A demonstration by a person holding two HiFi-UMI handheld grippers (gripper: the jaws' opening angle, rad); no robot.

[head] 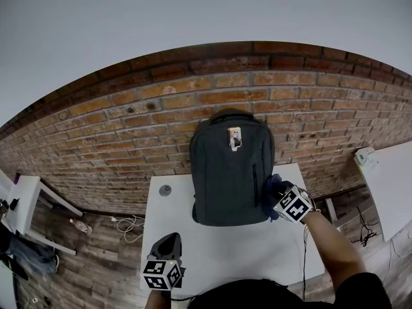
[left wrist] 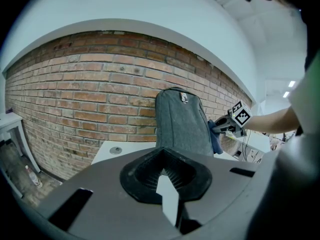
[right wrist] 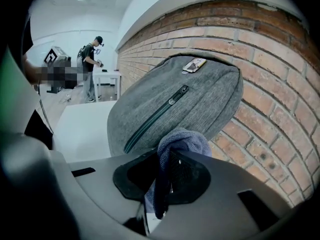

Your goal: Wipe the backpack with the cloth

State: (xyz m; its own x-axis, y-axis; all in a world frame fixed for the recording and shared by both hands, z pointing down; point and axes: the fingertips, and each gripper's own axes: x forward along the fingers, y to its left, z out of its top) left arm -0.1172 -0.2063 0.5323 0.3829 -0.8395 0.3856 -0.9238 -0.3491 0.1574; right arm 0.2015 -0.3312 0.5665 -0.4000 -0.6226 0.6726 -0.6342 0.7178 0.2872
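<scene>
A dark grey backpack [head: 232,172] stands upright on the white table [head: 225,246], its back against the brick wall. My right gripper [head: 280,197] is at the backpack's lower right side, shut on a blue cloth [head: 273,187] that touches the fabric. In the right gripper view the cloth [right wrist: 182,139] bunches out of the jaws of the right gripper [right wrist: 167,160], just below the backpack's [right wrist: 175,101] side zip. My left gripper [head: 167,248] hovers over the table's front left, shut and holding nothing. From the left gripper view [left wrist: 164,173] the backpack [left wrist: 182,126] and the cloth [left wrist: 215,138] show ahead.
A small round grey disc [head: 165,190] lies on the table left of the backpack. The brick wall [head: 129,127] runs behind. Other white tables stand at far left [head: 26,201] and far right [head: 393,179]. Cables [head: 129,224] and a bottle [head: 80,226] lie on the floor. A person [right wrist: 92,59] stands far off.
</scene>
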